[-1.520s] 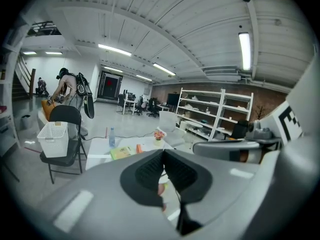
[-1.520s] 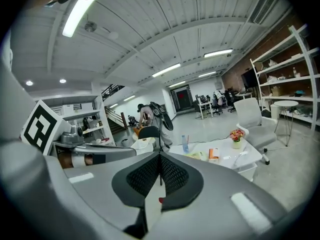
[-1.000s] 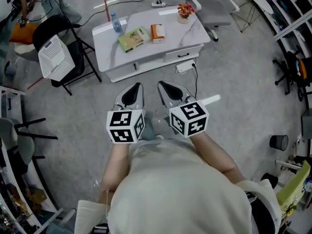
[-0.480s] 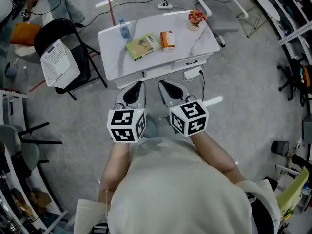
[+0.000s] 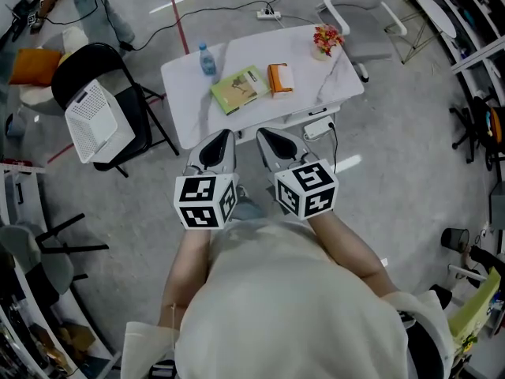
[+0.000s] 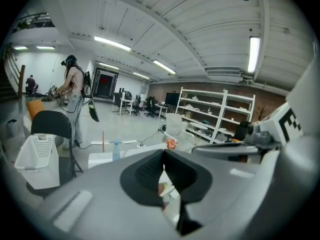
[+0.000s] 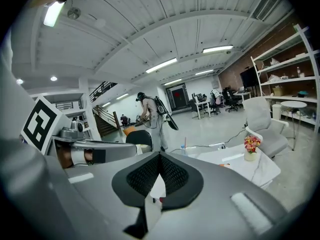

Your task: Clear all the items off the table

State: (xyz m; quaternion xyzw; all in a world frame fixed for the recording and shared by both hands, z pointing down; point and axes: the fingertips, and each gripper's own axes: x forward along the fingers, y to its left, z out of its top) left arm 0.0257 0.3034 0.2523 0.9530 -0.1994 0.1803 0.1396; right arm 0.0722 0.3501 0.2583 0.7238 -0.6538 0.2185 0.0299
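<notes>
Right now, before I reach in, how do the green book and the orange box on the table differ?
The green book is the larger and lies flat, skewed; the orange box is smaller, with a white side. The book sits toward the water bottle, the box toward the flowers. Both lie side by side mid-table on the white table.

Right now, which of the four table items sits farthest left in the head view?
The water bottle, left of the green book, orange box and flowers.
</notes>
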